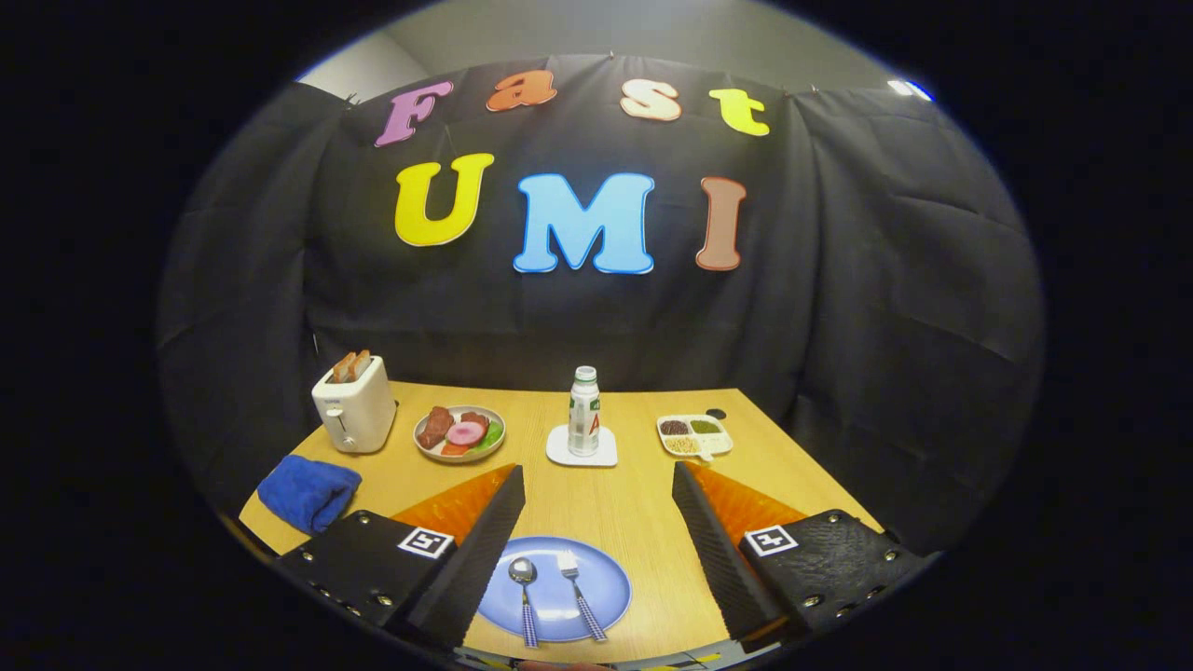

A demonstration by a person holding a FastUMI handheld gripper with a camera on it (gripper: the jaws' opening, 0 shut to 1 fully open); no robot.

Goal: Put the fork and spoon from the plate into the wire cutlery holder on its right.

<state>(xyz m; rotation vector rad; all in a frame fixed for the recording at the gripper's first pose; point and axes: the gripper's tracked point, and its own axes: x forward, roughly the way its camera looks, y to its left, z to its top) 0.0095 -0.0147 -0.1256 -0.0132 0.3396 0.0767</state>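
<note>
A blue plate (604,583) lies on the wooden table near its front edge, low between my fingers. On the plate rest a spoon (524,585) on the left and a fork (580,591) on the right, side by side, handles toward me. My gripper (596,485) is open, held above the table with nothing between its fingers, and its fingertips (511,485) reach beyond the plate. The left finger covers the plate's left rim.
Farther back on the table (643,508) stand a white toaster (354,406) with bread, a plate of food (460,433), a bottle (584,412) on a white coaster and a small divided tray (694,435). A blue cloth (308,491) lies at the left edge.
</note>
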